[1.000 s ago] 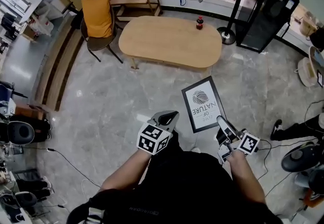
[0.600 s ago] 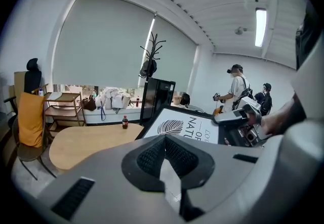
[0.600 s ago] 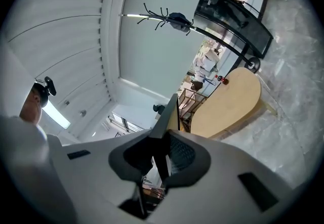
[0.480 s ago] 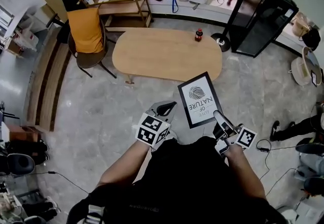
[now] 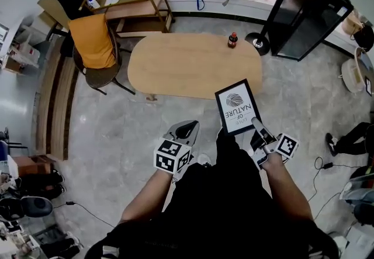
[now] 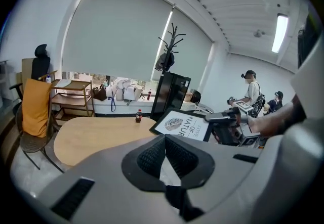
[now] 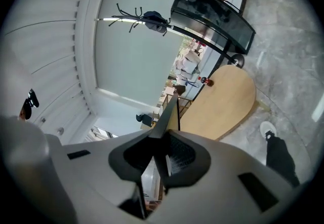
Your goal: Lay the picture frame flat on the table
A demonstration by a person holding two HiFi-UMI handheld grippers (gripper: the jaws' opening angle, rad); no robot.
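Now, at the upper left of the head view, a chair draped in orange (image 5: 93, 47) stands by the end of the wooden counter (image 5: 187, 68). The counter carries only a small dark bottle (image 5: 232, 40) near its far edge.

Lower down, left of centre, the left gripper (image 5: 186, 130) has its jaws pressed together on nothing; its own view shows the pads meeting.

Just right of it the picture frame (image 5: 238, 108) is held in the air with its print facing up. Its far edge now overlaps the counter's near rim in the picture — a second ago it showed wholly over the grey floor, well short of the wood.

At the lower right the right gripper (image 5: 257, 126) pinches the frame's near edge, and in its own view the frame runs edge-on between the pads.

So the carry has nearly arrived. The frame rests on nothing yet — what remains, I judge, is to bring it fully over the counter and lower it flat.
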